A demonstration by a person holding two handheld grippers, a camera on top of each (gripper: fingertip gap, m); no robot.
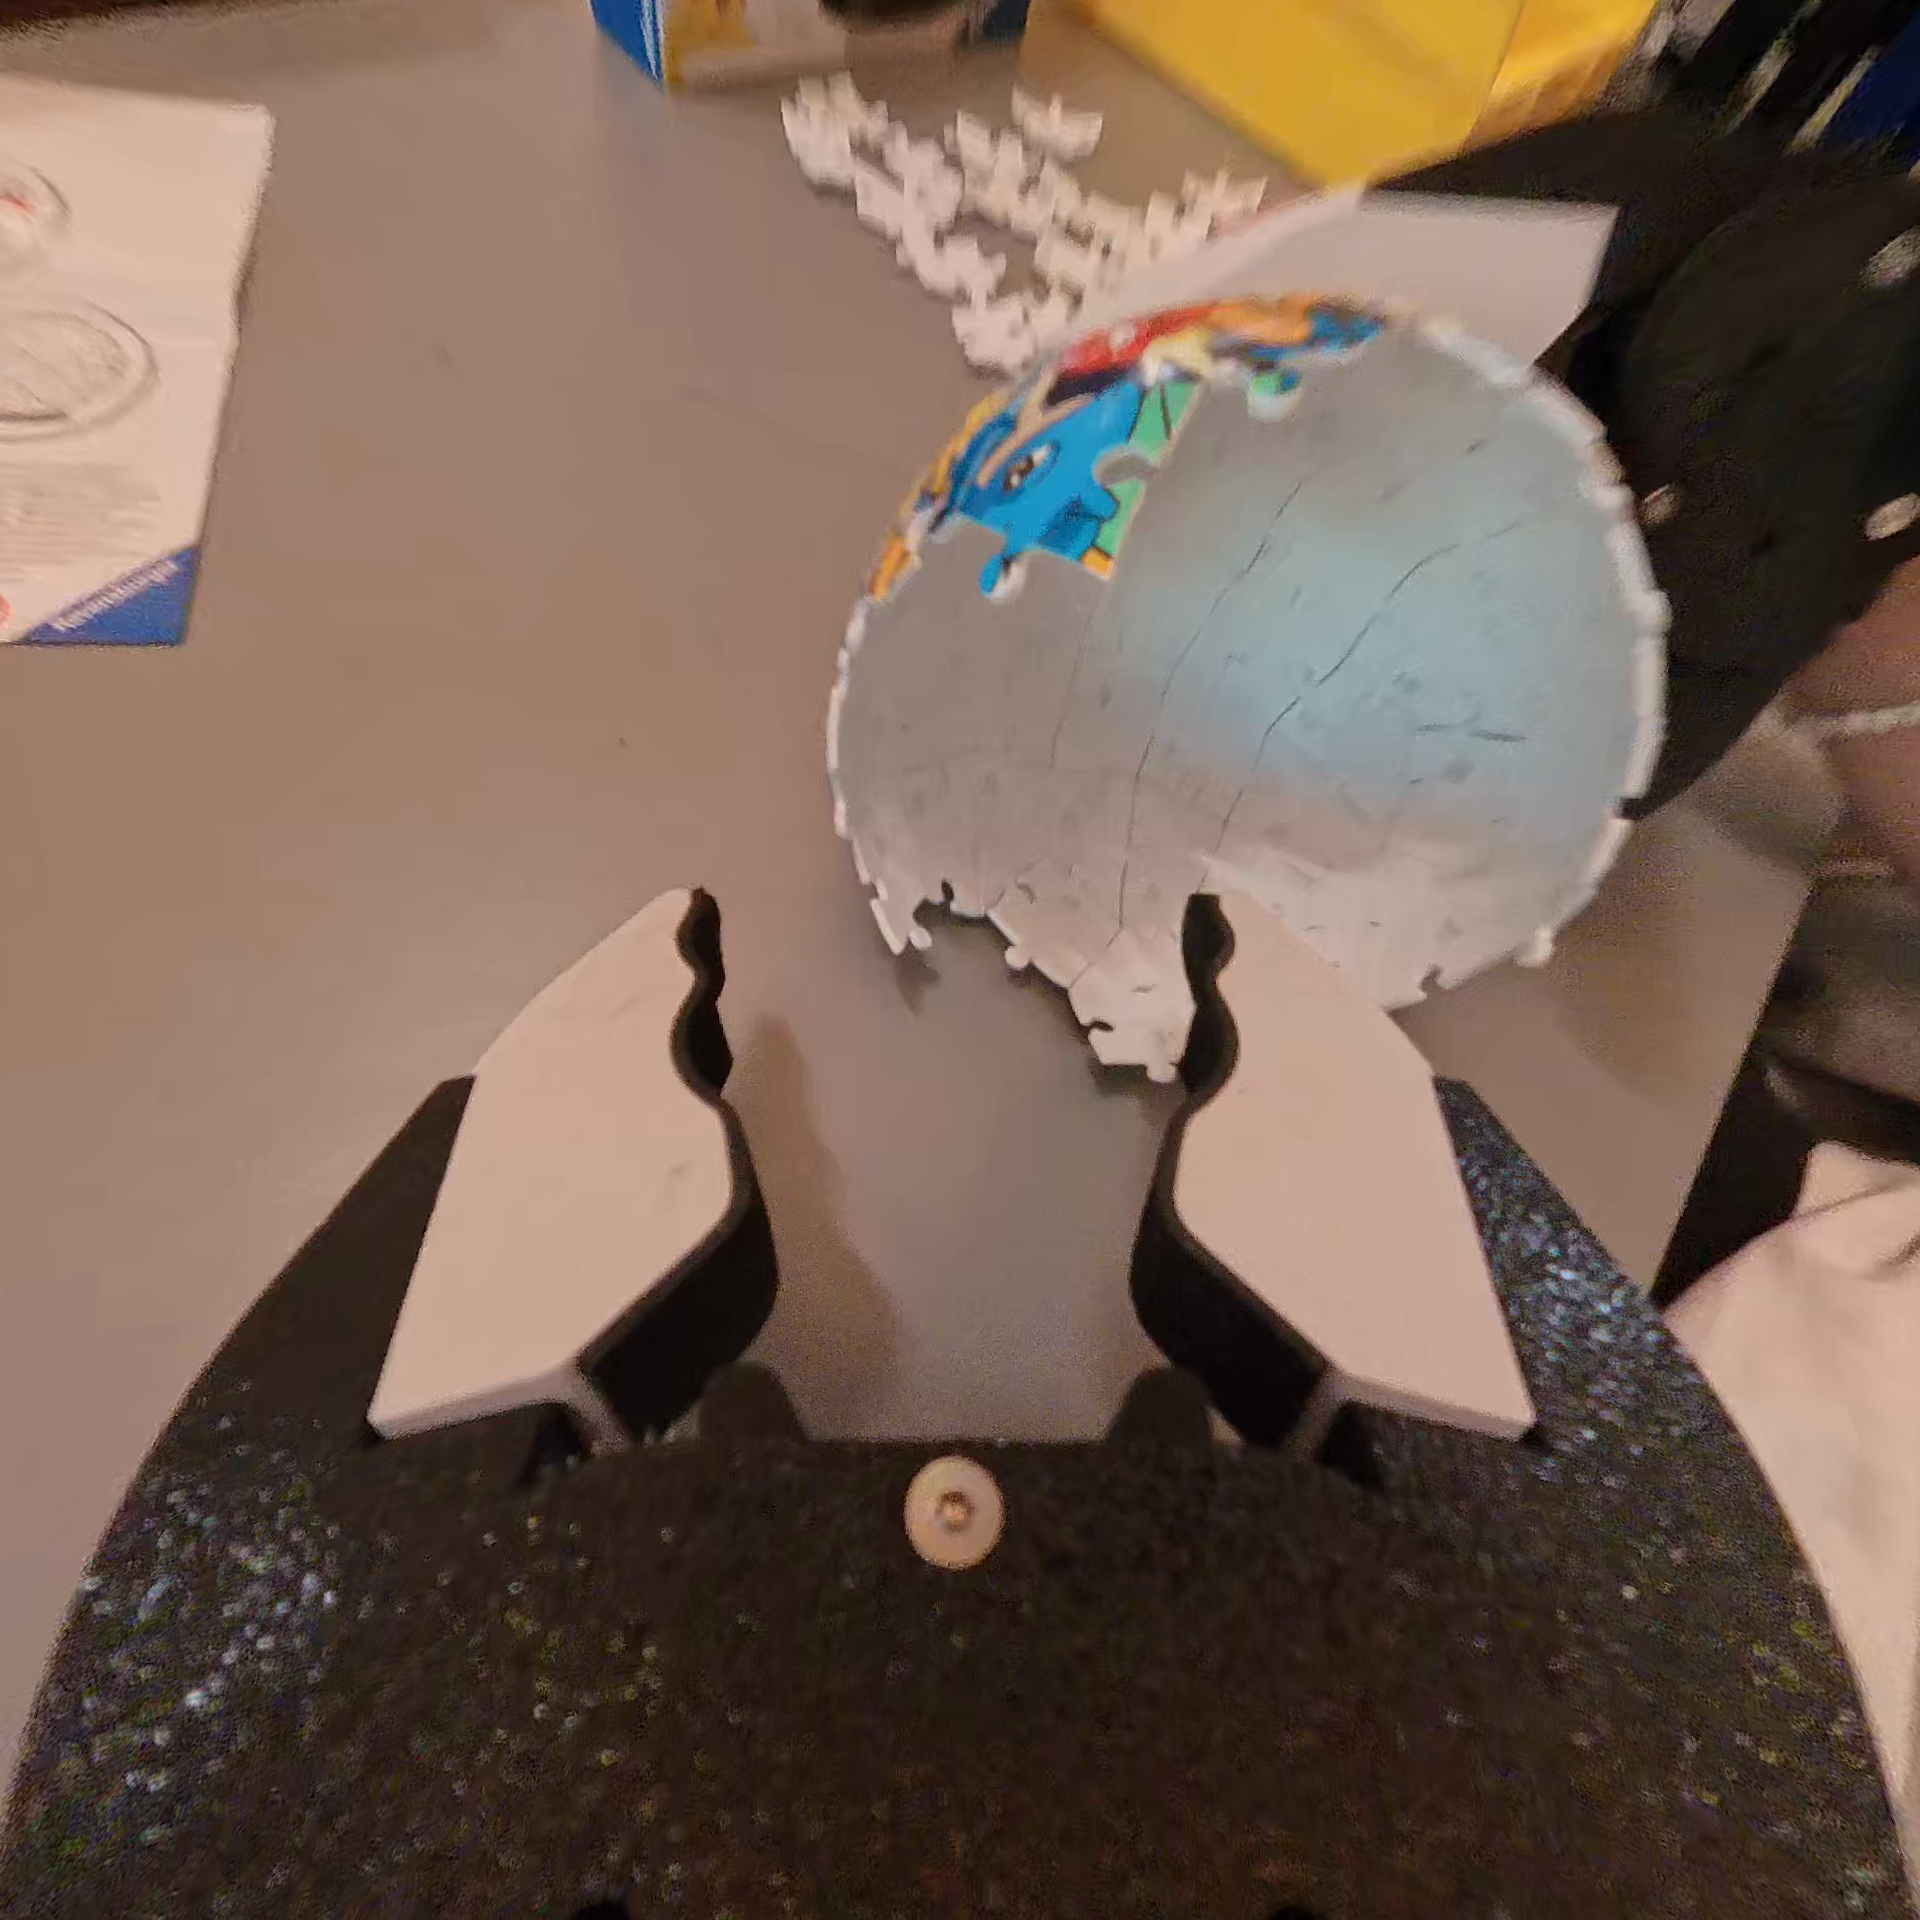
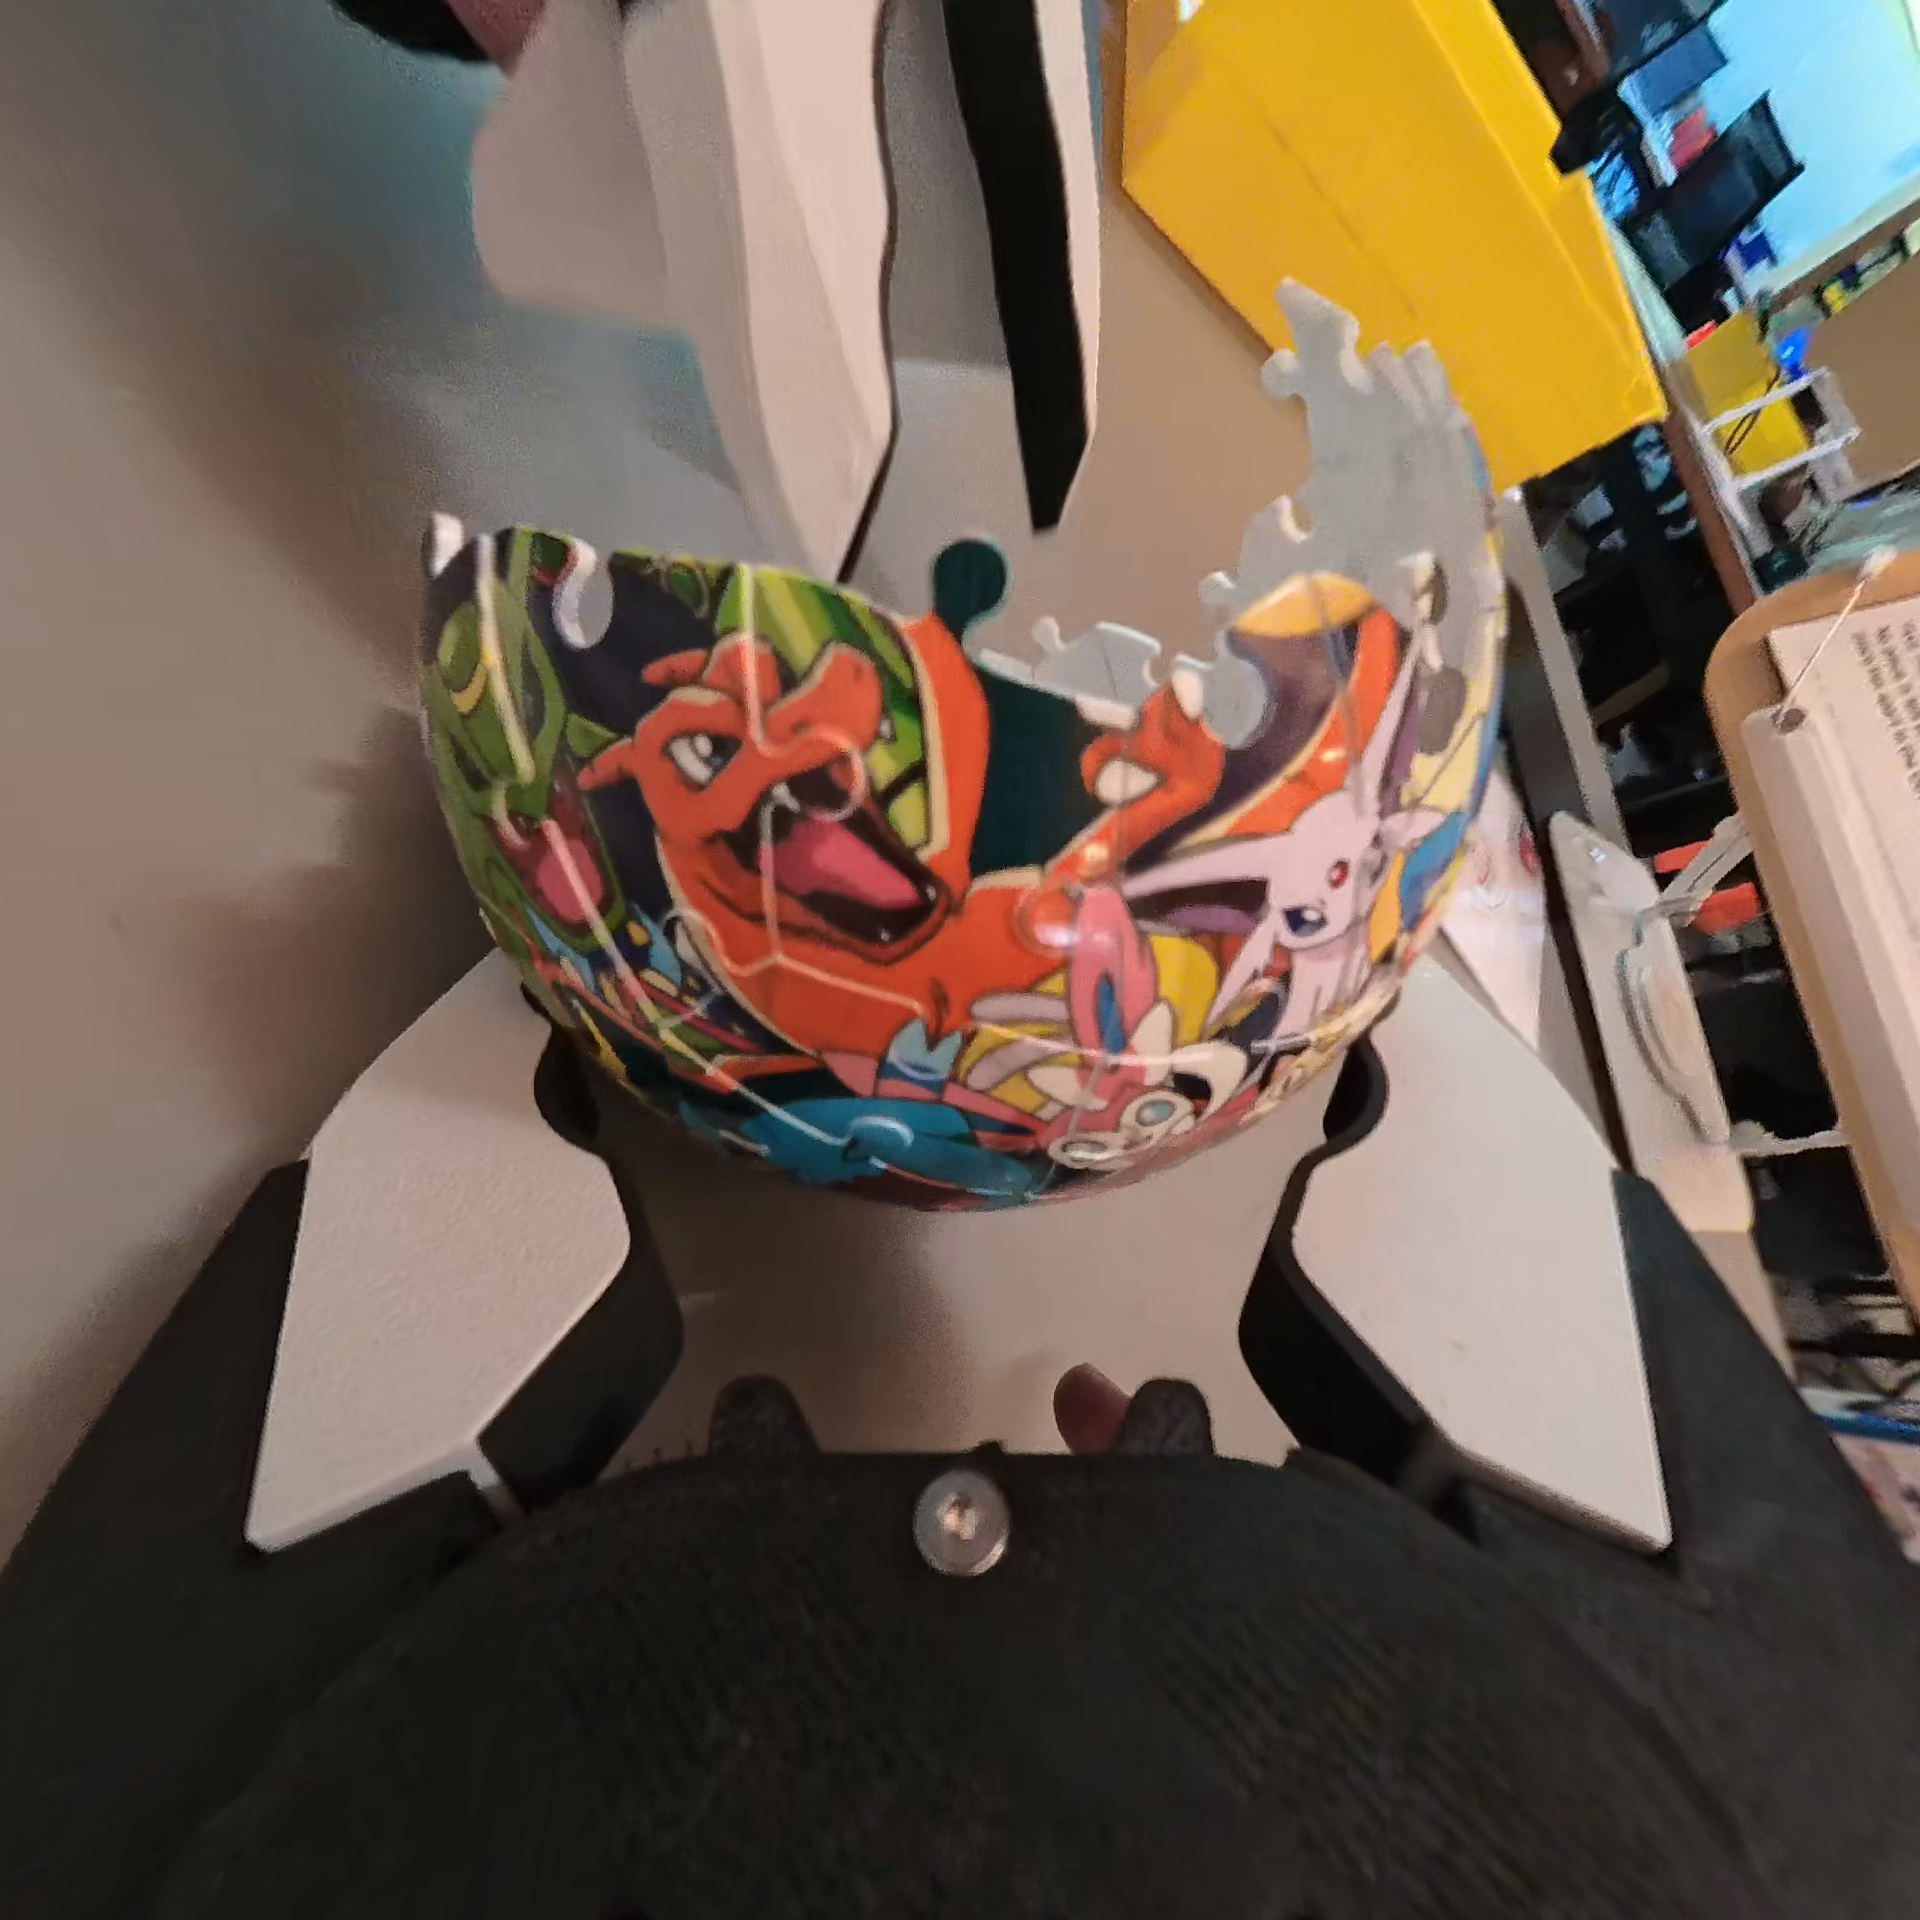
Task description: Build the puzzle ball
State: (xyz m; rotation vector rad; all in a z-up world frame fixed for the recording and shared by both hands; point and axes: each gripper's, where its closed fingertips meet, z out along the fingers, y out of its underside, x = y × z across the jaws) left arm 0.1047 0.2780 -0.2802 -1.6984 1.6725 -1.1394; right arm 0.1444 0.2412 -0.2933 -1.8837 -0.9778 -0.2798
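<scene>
My right gripper [image 2: 961,1081] has its two fingers pressed against the sides of the half-built ball [image 2: 935,883], cradling its rounded bottom at the centre of the right wrist view, with the jagged open rim turned up. In the left wrist view the same ball [image 1: 1299,675] sits right of centre, tilted so that I look into its pale grey inside, with a strip of printed pieces along its upper left edge.

My left gripper [image 1: 951,971] stands wide apart and carries nothing. Its right finger lies at the ball's lower rim; whether it touches, I cannot tell through the blur.

I judge the shell roughly half done, so this is the stage of adding pieces to the rim. The next move calls for sending the left gripper to the loose white pieces [image 1: 997,197] heaped at the top centre of its view, pinching one by its edge, then pressing it into a gap while the right steadies the shell. Too hard a squeeze could pop the seams.

The table [image 1: 468,727] is plain grey. An instruction sheet [image 1: 94,364] lies at the left edge, a yellow bin [image 1: 1351,73] stands at the upper right, and cluttered shelves [image 2: 1714,135] fill the right wrist view's upper right.
</scene>
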